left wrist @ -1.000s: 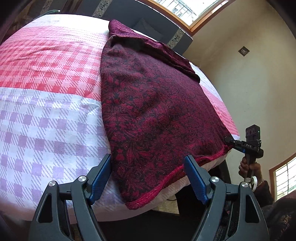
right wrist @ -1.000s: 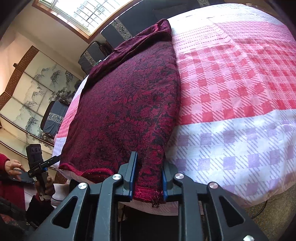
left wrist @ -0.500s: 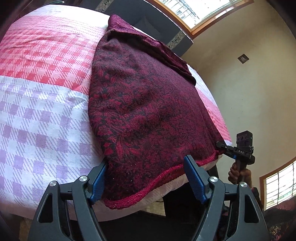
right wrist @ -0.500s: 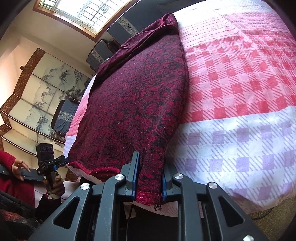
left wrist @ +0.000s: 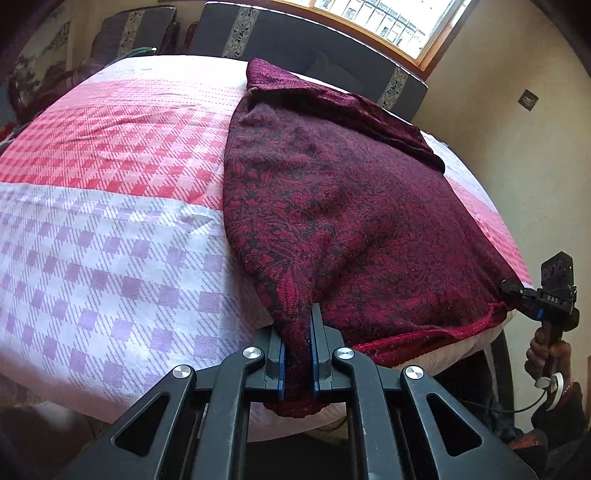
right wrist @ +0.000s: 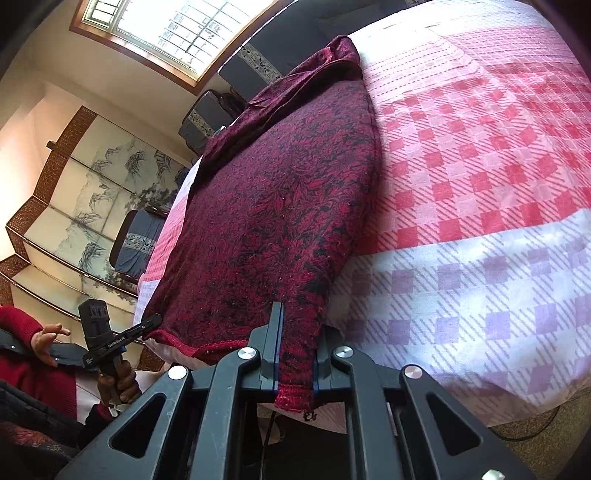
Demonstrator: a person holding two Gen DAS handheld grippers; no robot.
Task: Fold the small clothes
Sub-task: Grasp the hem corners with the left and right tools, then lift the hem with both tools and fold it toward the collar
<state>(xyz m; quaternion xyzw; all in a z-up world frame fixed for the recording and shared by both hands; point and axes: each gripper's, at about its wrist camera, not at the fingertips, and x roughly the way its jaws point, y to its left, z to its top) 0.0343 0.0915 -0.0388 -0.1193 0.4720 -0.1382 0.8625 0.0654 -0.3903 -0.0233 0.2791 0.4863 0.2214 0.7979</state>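
A dark red patterned garment lies flat on the checked bed sheet, its hem at the near bed edge. My left gripper is shut on the hem's left corner. My right gripper is shut on the hem's other corner; the garment also shows in the right wrist view. Each gripper shows in the other's view: the right one at the far right, the left one at the lower left.
A dark headboard and a window stand beyond the bed. A folding painted screen and dark cushioned chairs stand on one side. The bed edge drops off right in front of both grippers.
My left gripper has closed on the hem's left corner; it was open around it before. My right gripper stayed shut on its corner.
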